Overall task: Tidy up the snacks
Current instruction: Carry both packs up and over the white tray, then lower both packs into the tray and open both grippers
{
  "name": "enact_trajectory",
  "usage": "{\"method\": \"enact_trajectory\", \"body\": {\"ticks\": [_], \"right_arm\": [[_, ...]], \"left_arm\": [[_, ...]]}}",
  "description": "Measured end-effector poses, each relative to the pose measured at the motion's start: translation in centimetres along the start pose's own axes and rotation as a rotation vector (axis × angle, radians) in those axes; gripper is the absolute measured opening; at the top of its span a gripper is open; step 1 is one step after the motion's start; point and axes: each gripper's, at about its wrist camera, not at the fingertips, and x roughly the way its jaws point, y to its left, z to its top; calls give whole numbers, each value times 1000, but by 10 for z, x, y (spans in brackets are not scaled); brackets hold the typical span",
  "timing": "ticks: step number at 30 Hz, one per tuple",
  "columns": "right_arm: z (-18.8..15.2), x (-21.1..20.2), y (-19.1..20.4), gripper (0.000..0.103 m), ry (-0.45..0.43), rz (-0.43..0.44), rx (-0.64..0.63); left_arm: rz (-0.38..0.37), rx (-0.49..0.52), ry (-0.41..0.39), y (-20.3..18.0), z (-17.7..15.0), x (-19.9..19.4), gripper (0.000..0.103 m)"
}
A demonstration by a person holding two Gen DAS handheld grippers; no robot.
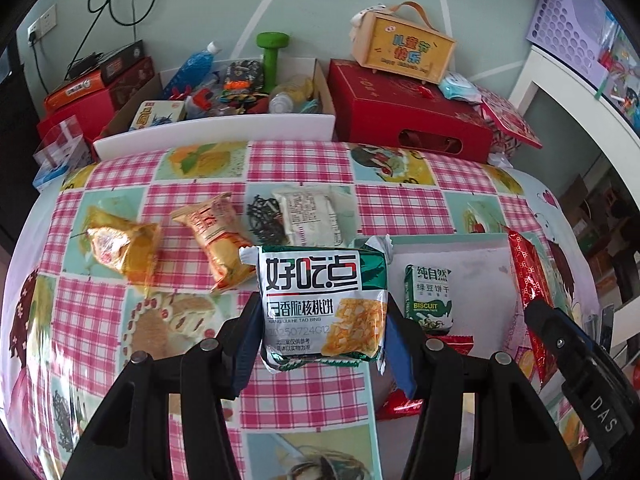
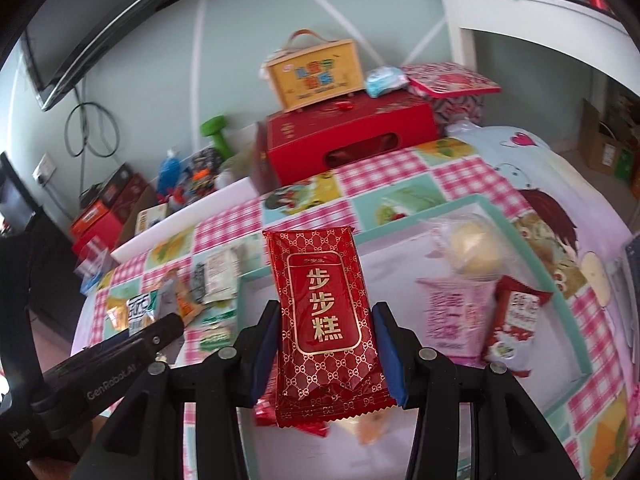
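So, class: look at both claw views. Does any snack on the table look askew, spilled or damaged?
Nothing looks spilled or torn. The loose packets on the checked tablecloth lie at mixed angles: the two gold packets sit skewed beside a white one. Each claw holds an intact packet: left green-white, right red.

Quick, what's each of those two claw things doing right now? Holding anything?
Left gripper: closed on a white and green biscuit pack.
Right gripper: closed on a red cake pack.
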Motion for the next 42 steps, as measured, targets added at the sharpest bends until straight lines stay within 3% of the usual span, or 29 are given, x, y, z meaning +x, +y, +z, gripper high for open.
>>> {"method": "enact_trajectory", "body": {"ticks": [14,25,30,42], "right_arm": [[4,24,-18,49,42,-42,22],[7,32,-26,49,52,-52,40],[8,33,-32,49,58,-64,53],[9,34,-39,49,68,-70,82]], "left_arm": [[-22,107,-6,-38,12,41,57],[-38,173,47,-65,3,67,57],[-80,194,62,-75,-1,67,57],[-152,148,83,-74,-2,71,59]]}}
